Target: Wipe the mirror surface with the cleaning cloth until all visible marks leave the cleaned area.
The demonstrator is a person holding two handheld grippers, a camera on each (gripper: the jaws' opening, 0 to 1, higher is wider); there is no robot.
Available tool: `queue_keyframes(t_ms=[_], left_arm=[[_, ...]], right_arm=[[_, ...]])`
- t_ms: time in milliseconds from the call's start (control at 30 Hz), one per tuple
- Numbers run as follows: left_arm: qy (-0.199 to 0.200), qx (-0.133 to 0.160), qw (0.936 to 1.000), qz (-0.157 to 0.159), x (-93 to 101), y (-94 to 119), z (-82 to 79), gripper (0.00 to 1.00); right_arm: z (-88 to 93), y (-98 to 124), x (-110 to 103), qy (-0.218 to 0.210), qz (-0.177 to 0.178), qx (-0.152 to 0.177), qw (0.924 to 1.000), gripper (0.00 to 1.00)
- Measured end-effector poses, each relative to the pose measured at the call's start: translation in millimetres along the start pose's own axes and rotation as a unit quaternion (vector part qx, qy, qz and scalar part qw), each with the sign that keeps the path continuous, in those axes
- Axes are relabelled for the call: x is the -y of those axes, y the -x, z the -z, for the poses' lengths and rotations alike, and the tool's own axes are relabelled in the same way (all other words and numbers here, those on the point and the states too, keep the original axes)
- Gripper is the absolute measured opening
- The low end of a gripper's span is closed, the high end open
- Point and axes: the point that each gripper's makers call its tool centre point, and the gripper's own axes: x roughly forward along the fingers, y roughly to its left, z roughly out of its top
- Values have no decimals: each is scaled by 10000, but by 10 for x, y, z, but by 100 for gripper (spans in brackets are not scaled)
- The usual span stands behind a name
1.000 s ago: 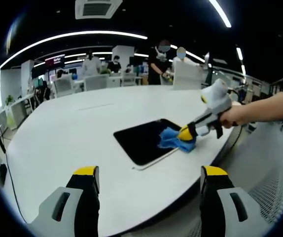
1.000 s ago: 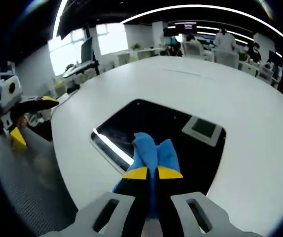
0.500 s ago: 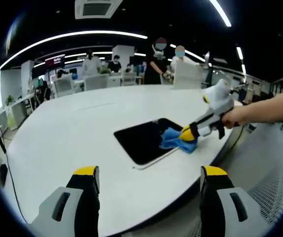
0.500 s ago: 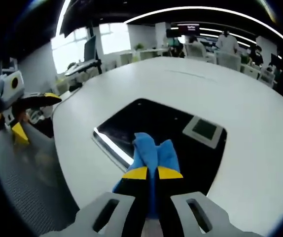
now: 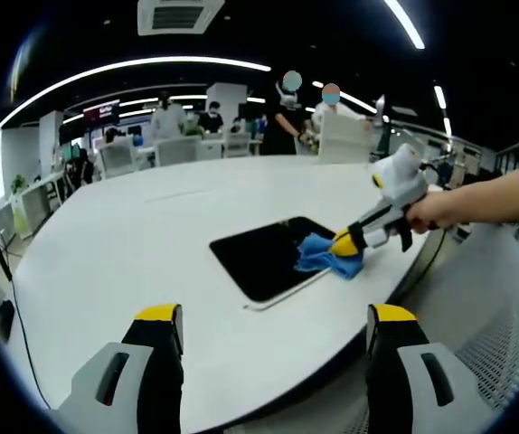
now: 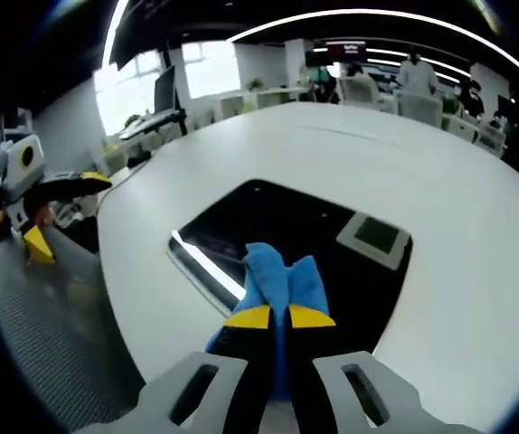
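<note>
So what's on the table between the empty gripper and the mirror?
Nothing: in the left gripper view, just bare white table lies between the open left gripper and the mirror.

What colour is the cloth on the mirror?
Blue; the cloth shows best in the right gripper view.

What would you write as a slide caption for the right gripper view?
Right gripper clamps a blue cleaning cloth against a dark mirror on a white table.
</note>
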Motion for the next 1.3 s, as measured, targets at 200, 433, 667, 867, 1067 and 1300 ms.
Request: queue_keyframes(t_ms=[200, 433, 667, 867, 1067, 1300], left_arm=[[-8, -17, 10000, 16, 7, -2, 4, 83], [-7, -20, 10000, 17, 6, -2, 7, 83], [-9, -26, 10000, 16, 5, -3, 10, 83], [-14, -38, 10000, 12, 4, -6, 15, 83], [-24, -57, 10000, 15, 5, -10, 18, 83], [-18, -60, 10000, 0, 2, -12, 19, 83]], right_arm=[[30, 48, 92, -76, 72, 1, 9999, 0], [78, 117, 200, -213, 180, 26, 9996, 0], [114, 167, 282, -292, 250, 32, 9993, 0], [121, 175, 306, -377, 252, 63, 9990, 0], [116, 172, 304, -468, 229, 107, 9986, 0], [90, 147, 368, -491, 252, 121, 9984, 0]])
